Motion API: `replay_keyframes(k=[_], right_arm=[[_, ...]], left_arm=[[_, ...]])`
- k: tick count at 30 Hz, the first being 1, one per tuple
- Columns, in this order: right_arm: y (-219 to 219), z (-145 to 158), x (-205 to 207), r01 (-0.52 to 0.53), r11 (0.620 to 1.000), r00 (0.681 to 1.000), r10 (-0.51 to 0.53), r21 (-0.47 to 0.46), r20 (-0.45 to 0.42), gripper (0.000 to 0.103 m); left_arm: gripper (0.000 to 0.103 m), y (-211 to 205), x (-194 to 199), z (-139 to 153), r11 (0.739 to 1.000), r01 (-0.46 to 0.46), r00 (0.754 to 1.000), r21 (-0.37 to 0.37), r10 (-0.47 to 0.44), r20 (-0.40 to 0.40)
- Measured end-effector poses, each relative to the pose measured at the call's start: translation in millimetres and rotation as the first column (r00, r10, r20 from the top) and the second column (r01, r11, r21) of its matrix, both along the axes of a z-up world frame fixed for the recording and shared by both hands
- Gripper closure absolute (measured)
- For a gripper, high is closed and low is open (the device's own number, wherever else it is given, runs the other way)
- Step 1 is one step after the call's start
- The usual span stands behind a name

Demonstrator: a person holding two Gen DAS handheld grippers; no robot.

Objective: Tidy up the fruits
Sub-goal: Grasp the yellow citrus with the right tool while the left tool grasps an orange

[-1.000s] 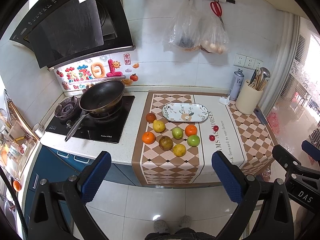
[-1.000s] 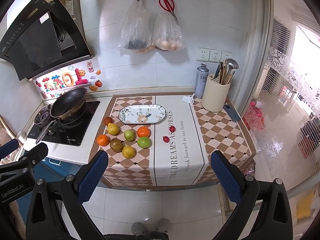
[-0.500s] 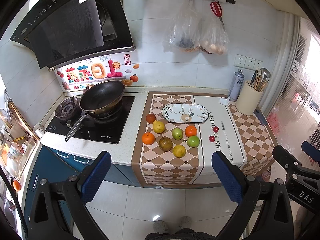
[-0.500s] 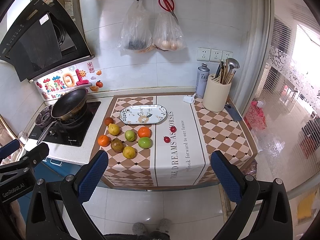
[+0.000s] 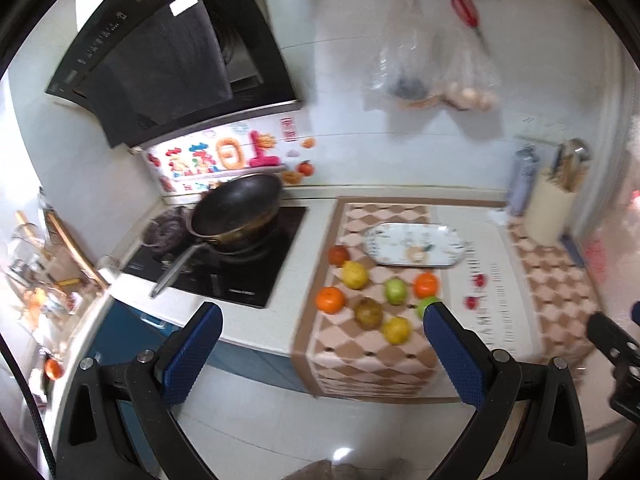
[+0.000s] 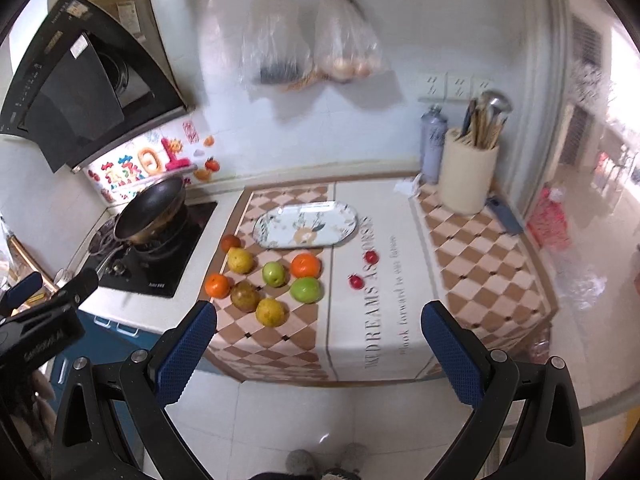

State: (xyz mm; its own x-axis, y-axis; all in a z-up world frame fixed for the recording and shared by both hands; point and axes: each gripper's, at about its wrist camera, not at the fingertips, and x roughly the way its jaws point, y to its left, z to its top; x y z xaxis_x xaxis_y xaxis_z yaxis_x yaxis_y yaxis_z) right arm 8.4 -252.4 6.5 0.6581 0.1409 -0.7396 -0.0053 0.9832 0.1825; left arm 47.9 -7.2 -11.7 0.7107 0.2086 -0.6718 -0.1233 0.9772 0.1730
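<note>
Nothing is sorted yet: the fruits (image 6: 269, 280) lie loose on the surface at 6 o'clock of the empty plate (image 6: 306, 225). Left gripper (image 5: 320, 350) and right gripper (image 6: 316, 348) hang short of them, fingers spread wide, holding nothing.

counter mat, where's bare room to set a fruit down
The patterned oval plate is empty. The white lettered strip is bare below the two small red fruits. The checkered right end is free before the cream utensil holder. Crowded: the fruit cluster.
</note>
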Motion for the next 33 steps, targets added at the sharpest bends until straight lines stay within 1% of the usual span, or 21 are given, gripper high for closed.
replay_keyframes(k=[3,6,7,9,10,11,14,15,17,18,19,20,23,25,28,30,31,33], right_arm=[[-0.5,-26.3,22.9,-0.028,0.999,0.998,0.030,0.044,-0.050,0.000],[3.5,-58.7,51.6,-0.035,0.997,0.993,0.043,0.073,-0.110,0.000],[4.8,-73.3,64.0,-0.033,0.996,0.989,0.044,0.084,-0.140,0.000],[7.4,-94.1,82.4,-0.034,0.993,0.982,0.054,0.113,-0.179,0.000],[10.7,-109.2,94.5,-0.035,0.991,0.979,0.060,0.127,-0.197,0.000],[15.3,-123.7,105.6,-0.034,0.991,0.972,0.063,0.130,-0.226,0.000],[35.8,-166.0,132.8,-0.040,0.987,0.951,0.085,0.153,-0.297,0.001],[46.9,-186.8,145.0,-0.043,0.987,0.937,0.094,0.156,-0.336,0.001],[64.6,-218.2,163.5,-0.047,0.987,0.916,0.102,0.151,-0.388,0.006],[74.3,-233.9,171.9,-0.052,0.988,0.905,0.109,0.147,-0.410,0.007],[86.7,-254.0,182.7,-0.055,0.988,0.887,0.115,0.144,-0.447,0.011],[94.0,-267.4,189.5,-0.052,0.988,0.874,0.117,0.148,-0.472,0.015],[116.6,-307.4,209.6,-0.037,0.988,0.834,0.114,0.151,-0.540,0.018],[126.5,-324.5,219.4,-0.022,0.988,0.817,0.107,0.154,-0.567,0.019],[136.5,-345.9,231.9,-0.010,0.988,0.799,0.099,0.152,-0.594,0.020],[143.7,-360.8,237.0,-0.008,0.987,0.781,0.106,0.160,-0.615,0.027],[146.7,-366.4,238.2,-0.010,0.986,0.774,0.113,0.166,-0.623,0.034],[151.6,-375.9,238.7,-0.006,0.982,0.770,0.124,0.187,-0.626,0.040]], left_arm=[[0.000,5.5,14.2,-17.9,0.999,-0.041,0.999,0.020,0.041,-0.021],[0.000,18.0,38.9,-40.0,0.997,-0.080,0.993,0.016,0.081,-0.083],[0.000,23.3,49.0,-48.4,0.996,-0.088,0.989,0.014,0.089,-0.116],[0.000,35.9,70.3,-67.3,0.995,-0.103,0.979,0.006,0.102,-0.176],[0.000,42.5,81.3,-78.8,0.994,-0.110,0.971,0.001,0.107,-0.214],[0.000,50.7,95.9,-92.0,0.993,-0.114,0.960,-0.008,0.108,-0.260],[0.000,67.2,129.1,-126.9,0.994,-0.109,0.935,0.002,0.103,-0.338],[0.000,69.5,138.4,-136.0,0.995,-0.103,0.928,0.004,0.097,-0.361],[0.000,77.1,158.7,-158.4,0.996,-0.093,0.909,0.012,0.090,-0.407],[0.000,80.2,169.9,-171.4,0.997,-0.081,0.895,0.010,0.077,-0.439],[0.000,83.0,176.5,-178.4,0.997,-0.073,0.888,0.010,0.070,-0.455],[0.000,85.8,187.4,-191.5,0.998,-0.059,0.874,0.011,0.057,-0.483],[0.000,96.6,211.3,-219.7,1.000,-0.026,0.836,-0.007,0.018,-0.549],[0.000,103.5,227.2,-236.0,0.999,-0.008,0.804,-0.047,-0.021,-0.594],[0.000,110.2,244.7,-251.8,0.995,0.013,0.773,-0.101,-0.074,-0.630],[0.000,108.4,255.2,-261.6,0.991,0.036,0.749,-0.130,-0.113,-0.653],[0.000,107.8,260.6,-265.5,0.989,0.043,0.741,-0.144,-0.128,-0.659],[0.000,105.9,271.7,-276.9,0.983,0.050,0.711,-0.179,-0.161,-0.684]])
